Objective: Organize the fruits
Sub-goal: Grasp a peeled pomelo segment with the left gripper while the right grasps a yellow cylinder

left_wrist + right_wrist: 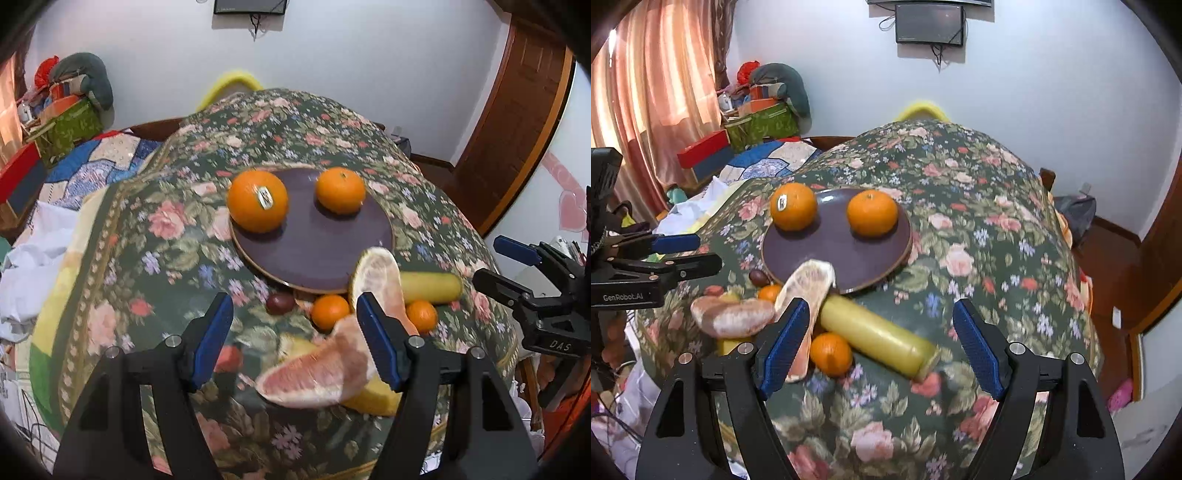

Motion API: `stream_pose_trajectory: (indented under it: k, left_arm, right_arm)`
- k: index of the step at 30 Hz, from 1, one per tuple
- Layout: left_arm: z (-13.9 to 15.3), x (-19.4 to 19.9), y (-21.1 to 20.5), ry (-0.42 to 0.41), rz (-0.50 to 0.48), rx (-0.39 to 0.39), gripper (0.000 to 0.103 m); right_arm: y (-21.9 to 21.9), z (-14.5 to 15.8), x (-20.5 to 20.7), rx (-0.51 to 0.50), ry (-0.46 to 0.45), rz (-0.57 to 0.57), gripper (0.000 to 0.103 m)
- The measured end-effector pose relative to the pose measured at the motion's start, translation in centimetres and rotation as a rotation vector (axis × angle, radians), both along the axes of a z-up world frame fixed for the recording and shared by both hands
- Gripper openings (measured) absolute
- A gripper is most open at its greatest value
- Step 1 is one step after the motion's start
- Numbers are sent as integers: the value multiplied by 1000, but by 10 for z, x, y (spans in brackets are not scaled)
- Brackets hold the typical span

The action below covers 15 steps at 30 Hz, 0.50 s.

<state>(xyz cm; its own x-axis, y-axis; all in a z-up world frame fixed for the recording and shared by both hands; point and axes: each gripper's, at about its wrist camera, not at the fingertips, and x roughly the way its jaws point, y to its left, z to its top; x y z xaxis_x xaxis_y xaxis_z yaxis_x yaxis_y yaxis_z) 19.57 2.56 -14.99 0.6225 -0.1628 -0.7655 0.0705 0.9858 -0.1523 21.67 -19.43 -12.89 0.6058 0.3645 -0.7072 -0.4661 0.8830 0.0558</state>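
A dark purple plate [317, 254] [834, 254] on the floral cloth holds a stickered orange [257, 201] [793, 211] and a plain orange [340, 190] [872, 218]. In front of it lie two pomelo wedges [314, 373] [376, 273], two small mandarins [330, 312] [830, 353], a long yellow fruit [879, 338] and a dark plum-like fruit [280, 302]. My left gripper [297, 339] hangs open above the near wedge. My right gripper [882, 347] is open over the yellow fruit, its pads clear of it. Each gripper shows in the other's view: the right gripper [487, 260] and the left gripper [709, 253].
The round table's cloth [979, 229] falls away on all sides. A bed with a quilt and boxes [757, 125] stands at the back left, a yellow chair back [921, 109] behind the table, and a wooden door [517, 122] to the right.
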Motion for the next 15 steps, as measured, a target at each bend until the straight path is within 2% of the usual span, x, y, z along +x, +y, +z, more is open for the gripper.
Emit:
stream_pose_trajectory:
  k: [3, 10, 15]
  left_arm:
    - [-5, -4, -8, 16, -16, 2, 69]
    - [-16, -8, -22, 44, -46, 10, 69]
    - [-25, -9, -33, 66, -71, 36, 71]
  right_arm:
    - [-7, -11, -2, 3, 17, -10, 82]
    - [-23, -37, 14, -33, 62, -28, 82]
    - [-32, -52, 29, -4, 114, -39, 82]
